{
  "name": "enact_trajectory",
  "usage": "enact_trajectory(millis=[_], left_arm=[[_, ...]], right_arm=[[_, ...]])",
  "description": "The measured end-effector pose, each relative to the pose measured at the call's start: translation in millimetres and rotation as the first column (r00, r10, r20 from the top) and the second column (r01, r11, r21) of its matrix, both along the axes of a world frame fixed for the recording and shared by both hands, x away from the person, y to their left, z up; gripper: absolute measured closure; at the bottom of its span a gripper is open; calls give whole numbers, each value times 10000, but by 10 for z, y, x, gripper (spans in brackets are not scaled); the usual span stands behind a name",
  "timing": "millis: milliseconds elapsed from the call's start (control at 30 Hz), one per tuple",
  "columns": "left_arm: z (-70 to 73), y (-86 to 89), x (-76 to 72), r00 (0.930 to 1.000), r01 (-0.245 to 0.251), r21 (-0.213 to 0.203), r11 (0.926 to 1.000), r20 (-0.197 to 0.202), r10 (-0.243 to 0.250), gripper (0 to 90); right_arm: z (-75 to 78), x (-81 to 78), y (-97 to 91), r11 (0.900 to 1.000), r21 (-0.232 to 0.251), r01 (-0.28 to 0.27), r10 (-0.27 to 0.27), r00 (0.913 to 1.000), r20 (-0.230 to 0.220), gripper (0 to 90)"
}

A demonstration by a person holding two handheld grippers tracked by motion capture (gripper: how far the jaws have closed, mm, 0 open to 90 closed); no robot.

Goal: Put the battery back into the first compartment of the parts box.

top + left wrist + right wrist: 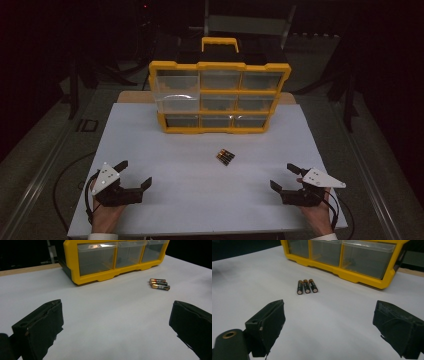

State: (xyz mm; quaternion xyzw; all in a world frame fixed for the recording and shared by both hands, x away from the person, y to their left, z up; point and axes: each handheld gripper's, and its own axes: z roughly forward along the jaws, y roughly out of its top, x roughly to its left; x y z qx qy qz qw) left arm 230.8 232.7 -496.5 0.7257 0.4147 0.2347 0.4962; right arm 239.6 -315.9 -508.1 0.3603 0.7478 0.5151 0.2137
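Black-and-copper AAA batteries (225, 157), three touching side by side on the white table (165, 210) before the yellow drawer organizer (220, 97), lie between the empty, wide-open left gripper (136, 176) and right gripper (283, 177); either jaw pair should probably straddle one outer cell squarely.

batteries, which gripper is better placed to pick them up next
Right, though narrowly. The batteries lie slightly right of the table's middle, a bit closer to the right gripper than the left gripper. Both are open and empty.

Left gripper (135, 176) and right gripper (284, 177) gape wide.
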Motion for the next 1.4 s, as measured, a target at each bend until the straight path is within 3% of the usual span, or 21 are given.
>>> enact_trajectory(millis=[600, 1400], left_arm=[[1, -4, 11, 10000, -37, -51, 10000, -70, 37, 0], [-13, -52, 23, 9998, 156, -55, 9999, -139, -156, 0]], right_arm=[[133, 94, 79, 9991, 429, 23, -14, 9998, -201, 79], [320, 464, 313, 9996, 128, -266, 269, 9992, -295, 79]])
